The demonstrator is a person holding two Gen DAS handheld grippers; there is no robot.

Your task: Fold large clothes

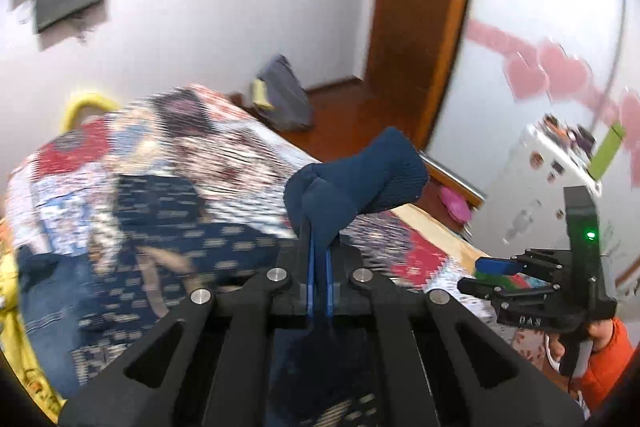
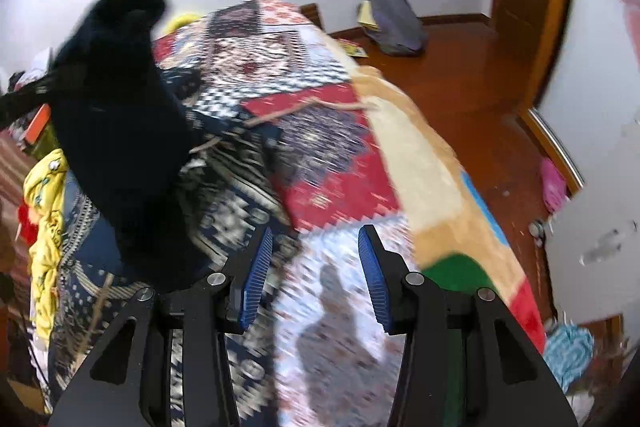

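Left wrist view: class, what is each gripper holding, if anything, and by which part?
The left gripper is shut on the dark blue knitted garment, pinching a bunched fold near its ribbed end. The right gripper holds nothing.

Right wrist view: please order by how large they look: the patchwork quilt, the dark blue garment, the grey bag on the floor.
1. Patchwork quilt.
2. Dark blue garment; it hangs near the camera, so its look is enlarged.
3. Grey bag, far away.
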